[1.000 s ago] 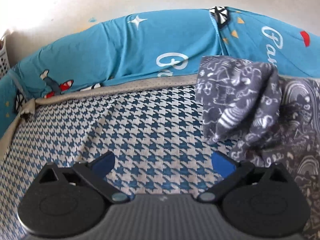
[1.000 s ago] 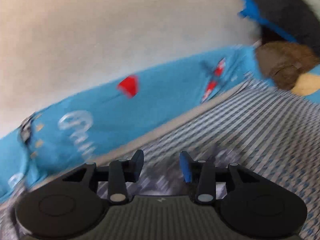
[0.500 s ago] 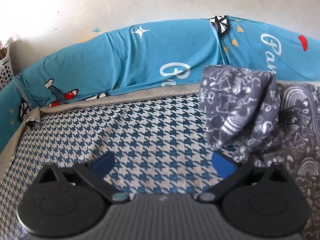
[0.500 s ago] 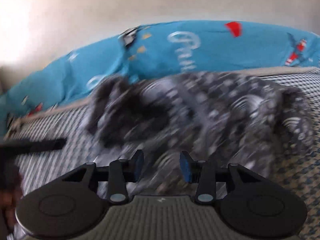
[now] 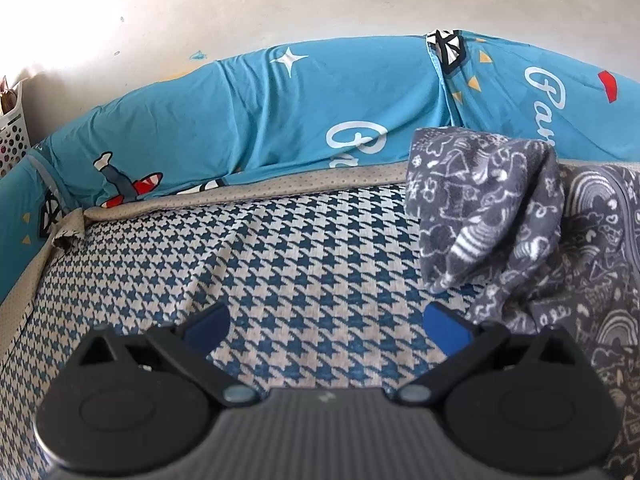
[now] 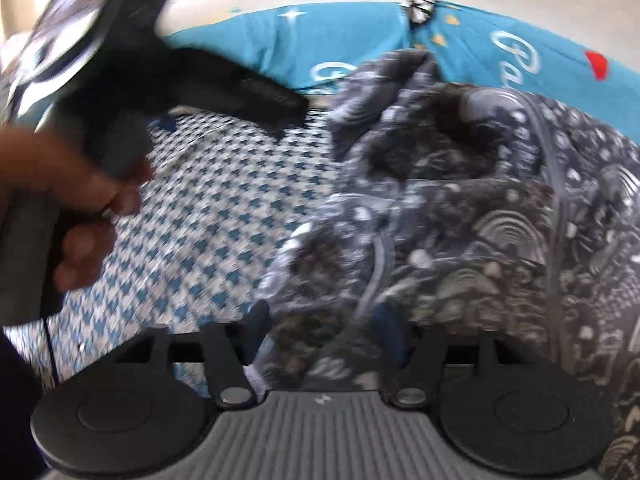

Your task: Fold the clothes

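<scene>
Dark grey garment point(image 5: 484, 208) printed all over with white doodles: rainbows, clouds, hearts. Blue-and-beige houndstooth mat point(image 5: 280, 280), edged with a tan dotted border point(image 5: 248, 196). Bright teal sheet point(image 5: 248, 120) behind, scattered with white stars and script lettering, small yellow triangles, a red patch, red-and-white cartoon figures. Off-white wall point(image 5: 320, 0) with a small teal smudge. White basket point(image 5: 12, 136) dotted with dark holes. Black gripper point(image 5: 326, 324) bodies, blue pads point(image 5: 446, 328), ribbed grey housing.
</scene>
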{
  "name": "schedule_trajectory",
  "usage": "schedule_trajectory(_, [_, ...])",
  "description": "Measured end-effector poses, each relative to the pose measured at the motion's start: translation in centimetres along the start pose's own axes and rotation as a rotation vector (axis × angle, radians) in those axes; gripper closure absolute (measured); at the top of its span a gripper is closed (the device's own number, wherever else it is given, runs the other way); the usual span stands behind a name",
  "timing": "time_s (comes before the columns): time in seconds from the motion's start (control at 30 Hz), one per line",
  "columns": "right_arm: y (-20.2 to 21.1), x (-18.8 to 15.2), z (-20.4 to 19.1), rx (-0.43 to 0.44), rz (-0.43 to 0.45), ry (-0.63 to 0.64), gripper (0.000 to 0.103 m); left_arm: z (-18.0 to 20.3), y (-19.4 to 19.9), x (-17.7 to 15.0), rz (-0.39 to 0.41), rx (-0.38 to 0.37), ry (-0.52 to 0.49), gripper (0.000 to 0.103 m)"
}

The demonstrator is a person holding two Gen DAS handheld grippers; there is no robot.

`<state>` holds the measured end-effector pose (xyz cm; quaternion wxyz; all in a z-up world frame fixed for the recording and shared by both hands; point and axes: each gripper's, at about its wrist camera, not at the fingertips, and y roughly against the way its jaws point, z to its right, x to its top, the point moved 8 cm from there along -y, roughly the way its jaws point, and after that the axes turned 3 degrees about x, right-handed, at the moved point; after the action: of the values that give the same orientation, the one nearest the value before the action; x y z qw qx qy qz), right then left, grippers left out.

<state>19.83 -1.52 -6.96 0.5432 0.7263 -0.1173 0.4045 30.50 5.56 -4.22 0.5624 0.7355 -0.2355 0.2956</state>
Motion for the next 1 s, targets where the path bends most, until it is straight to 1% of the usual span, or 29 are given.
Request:
schedule_trajectory(0.03, [-0.1, -0.1, -0.6, 0.003, 0.003, 0.024, 0.032, 0.0, 0.0, 0.0, -0.001, 0.0, 0.001, 0.0])
schedule_trajectory(0.13, [-0.4, -0.5, -2.2, 0.03, 0.003, 0.1, 0.03, -0.2, -0.1, -0.1, -0.002, 0.003, 0.005, 0.0])
schedule_trajectory(0.17, [-0.8, -0.8, -2.5, 0.02, -0.004, 0.127, 0.031, -0.2, -0.1, -0.1, -0.003, 0.003, 0.006, 0.0])
schedule_trajectory(0.2, [-1.3, -1.0, -2.6, -0.013, -0.012, 0.149, 0.032, -0.2, -0.2, -0.1, -0.005, 0.004, 0.007, 0.0])
schedule_trajectory(0.23, [-1.7, -1.3, -2.6, -0.046, -0.02, 0.171, 0.038, -0.2, -0.1, 0.0, -0.004, 0.004, 0.007, 0.0])
schedule_trajectory(0.27, [-2.1, -1.4, -2.4, -0.066, -0.022, 0.178, 0.04, -0.3, -0.1, 0.0, -0.002, 0.005, 0.007, 0.0])
schedule_trajectory(0.3, [-2.2, -1.4, -2.1, -0.067, -0.017, 0.163, 0.04, -0.3, 0.0, 0.0, 0.0, 0.005, 0.008, 0.0])
schedule_trajectory(0.33, [-2.3, -1.4, -1.8, -0.069, -0.013, 0.144, 0.043, -0.3, 0.0, 0.1, 0.002, 0.006, 0.008, 0.0])
schedule_trajectory(0.37, [-2.3, -1.3, -1.5, -0.072, -0.01, 0.126, 0.051, -0.4, 0.1, 0.1, 0.005, 0.007, 0.009, 0.0])
schedule_trajectory(0.4, [-2.3, -1.2, -1.1, -0.082, -0.006, 0.117, 0.056, -0.6, 0.2, 0.2, 0.007, 0.009, 0.011, 0.0])
schedule_trajectory(0.47, [-2.2, -1.0, -0.4, -0.1, -0.001, 0.096, 0.08, -0.8, 0.4, 0.3, 0.011, 0.012, 0.015, 0.0])
schedule_trajectory(0.5, [-2.1, -0.9, 0.1, -0.104, -0.001, 0.077, 0.085, -1.0, 0.4, 0.3, 0.013, 0.014, 0.016, 0.0])
schedule_trajectory(0.53, [-1.9, -0.7, 0.4, -0.094, -0.001, 0.055, 0.087, -1.1, 0.5, 0.4, 0.015, 0.016, 0.018, 0.0])
schedule_trajectory(0.57, [-1.6, -0.6, 0.6, -0.063, 0.001, 0.028, 0.09, -1.2, 0.6, 0.5, 0.017, 0.018, 0.02, 0.0])
schedule_trajectory(0.67, [-0.2, -0.4, 0.3, 0.034, 0.0, 0.004, 0.091, -2.2, 1.1, 0.8, 0.031, 0.028, 0.033, 0.0])
schedule_trajectory(0.83, [2.6, -2.5, -1.9, 0.174, -0.054, 0.007, 0.091, -3.9, 1.5, 1.5, 0.044, 0.046, 0.078, 0.0])
schedule_trajectory(0.97, [4.6, -5.1, -4.7, 0.298, -0.121, 0.099, 0.094, -4.7, 1.5, 1.5, 0.036, 0.043, 0.112, 0.0])
schedule_trajectory(1.0, [5.1, -5.7, -5.5, 0.342, -0.146, 0.121, 0.1, -4.8, 1.5, 1.5, 0.035, 0.045, 0.113, 0.0])
